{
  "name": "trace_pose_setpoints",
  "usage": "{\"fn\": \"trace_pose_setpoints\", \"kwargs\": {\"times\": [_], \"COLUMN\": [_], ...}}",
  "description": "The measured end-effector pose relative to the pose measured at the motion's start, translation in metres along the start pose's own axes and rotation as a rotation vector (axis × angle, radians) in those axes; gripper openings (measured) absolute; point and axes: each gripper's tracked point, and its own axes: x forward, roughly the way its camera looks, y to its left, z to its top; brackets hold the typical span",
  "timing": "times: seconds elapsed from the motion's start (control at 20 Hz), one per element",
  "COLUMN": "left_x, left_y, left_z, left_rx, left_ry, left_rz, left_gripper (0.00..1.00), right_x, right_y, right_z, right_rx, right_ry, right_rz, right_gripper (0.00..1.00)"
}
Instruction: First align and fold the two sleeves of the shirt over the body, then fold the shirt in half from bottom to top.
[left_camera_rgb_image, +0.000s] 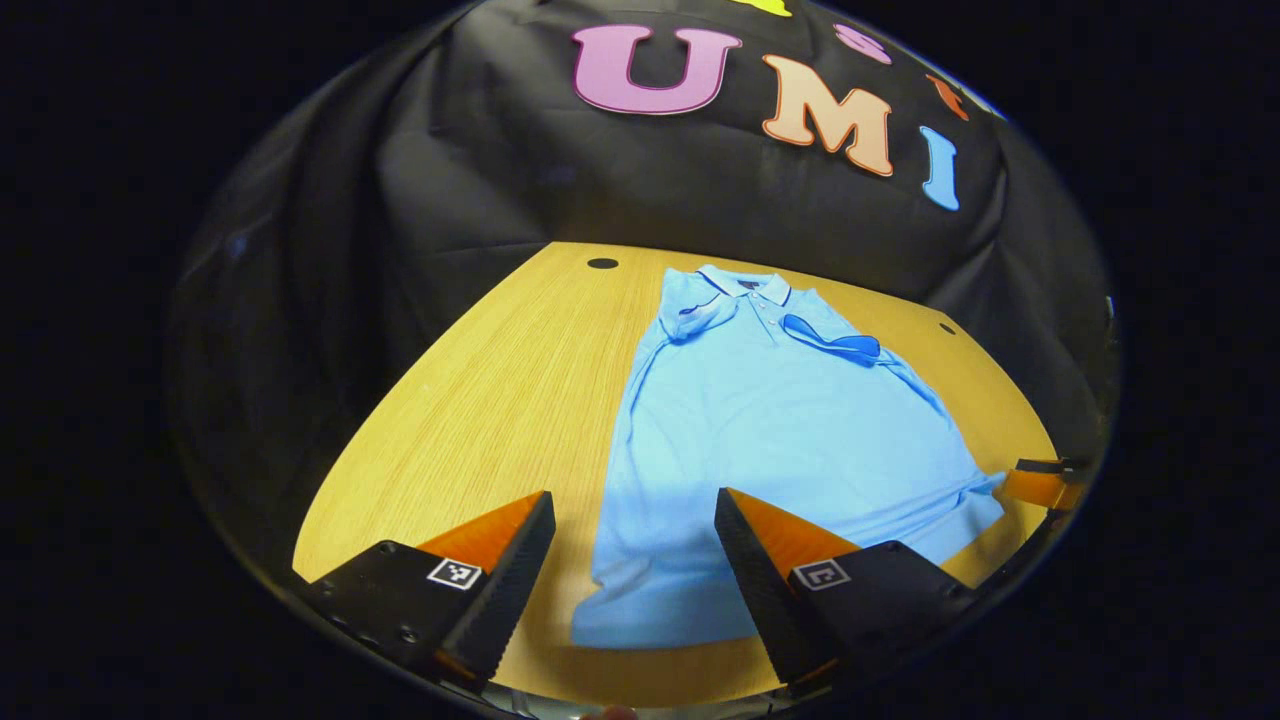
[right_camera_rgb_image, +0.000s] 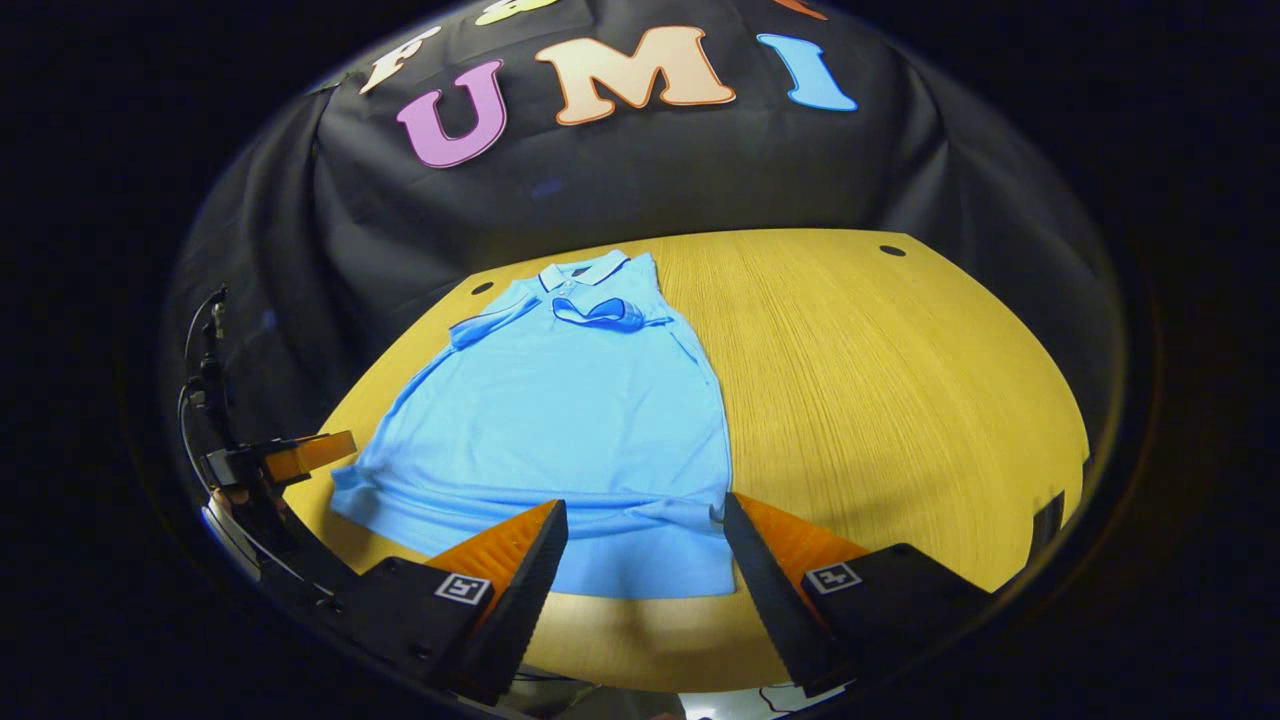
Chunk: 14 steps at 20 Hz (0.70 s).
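Shirt (left_camera_rgb_image: 780, 440): light blue polo, lying flat on the wooden table (left_camera_rgb_image: 480, 400), collar (left_camera_rgb_image: 745, 287) pointing toward the booth's black wall, hem (right_camera_rgb_image: 600, 560) lying at the near edge.

Sleeves: both appear to be lying folded in over the body. One sleeve (left_camera_rgb_image: 835, 342) is resting across the chest just below the collar; the other sleeve (left_camera_rgb_image: 700, 315) is sitting tucked at the opposite shoulder, beside the collar. First stage is looking done, though how well the two line up is hard to judge.

Remaining: the bottom-to-top fold. Hem is lying unlifted and the shirt is showing full length, so this half of the job is not yet begun.

Left gripper (left_camera_rgb_image: 635, 545): hovering over the hem corner on its own side of the shirt, jaws standing spread, gripping nothing.

Right gripper (right_camera_rgb_image: 645, 550): hovering over the opposite hem corner, jaws likewise standing wide, nothing between them. It is also showing at the shirt's far hem corner in the left gripper view.

Judgement: both tools are sitting placed to take the hem corners and carry them up to the collar.
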Motion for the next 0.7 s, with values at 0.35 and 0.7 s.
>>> {"fn": "trace_pose_setpoints", "kwargs": {"times": [0.35,0.7], "left_x": [0.009,0.019], "left_y": [-0.023,-0.028], "left_z": [-0.025,-0.027], "left_rx": [-0.007,-0.033], "left_ry": [0.01,-0.024], "left_rz": [0.016,0.052], "left_gripper": [0.97,0.98], "right_x": [0.029,0.034], "right_y": [0.007,0.01], "right_z": [-0.01,-0.018], "right_rx": [-0.031,0.007], "right_ry": [-0.005,-0.028], "right_rz": [0.03,0.024], "right_gripper": [0.98,0.98]}}
